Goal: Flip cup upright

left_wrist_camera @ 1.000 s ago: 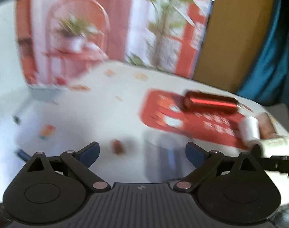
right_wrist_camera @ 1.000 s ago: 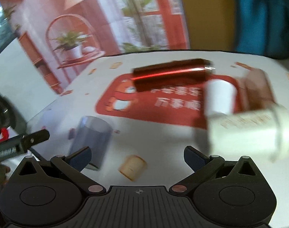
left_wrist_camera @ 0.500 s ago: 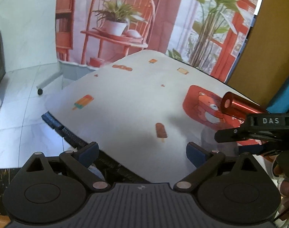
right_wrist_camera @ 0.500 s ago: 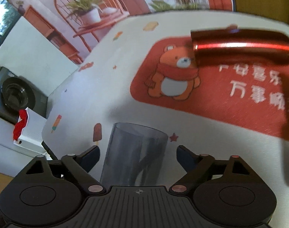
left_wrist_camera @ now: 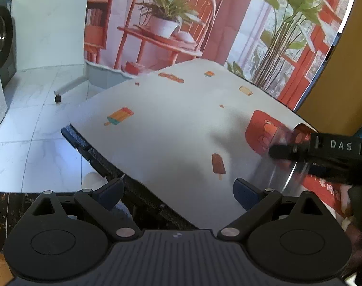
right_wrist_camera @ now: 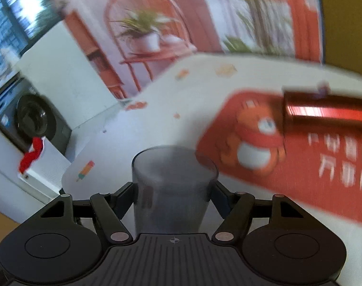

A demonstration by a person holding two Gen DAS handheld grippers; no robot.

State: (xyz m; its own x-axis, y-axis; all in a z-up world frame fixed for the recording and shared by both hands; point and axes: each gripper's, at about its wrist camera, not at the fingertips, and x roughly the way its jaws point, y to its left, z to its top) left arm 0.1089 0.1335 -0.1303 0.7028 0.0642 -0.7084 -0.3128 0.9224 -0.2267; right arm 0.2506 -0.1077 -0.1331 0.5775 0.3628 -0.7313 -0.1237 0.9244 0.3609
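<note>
A smoky grey see-through cup [right_wrist_camera: 172, 190] stands between the fingers of my right gripper [right_wrist_camera: 172, 199], which are closed against its sides. Its flat closed end faces up. In the left wrist view the same cup [left_wrist_camera: 279, 166] shows faintly at the right, with the black right gripper [left_wrist_camera: 323, 152] across it. My left gripper [left_wrist_camera: 178, 191] is open and empty, hovering over the near left edge of the white table [left_wrist_camera: 171, 128], apart from the cup.
A red metallic cylinder [right_wrist_camera: 328, 112] lies on its side on the red bear mat [right_wrist_camera: 288, 162]. The table edge [left_wrist_camera: 97, 147] drops to a tiled floor at the left. A washing machine [right_wrist_camera: 35, 121] stands beyond.
My right gripper has moved onto the cup and closed on it. The left gripper has pulled back toward the table's left edge.
</note>
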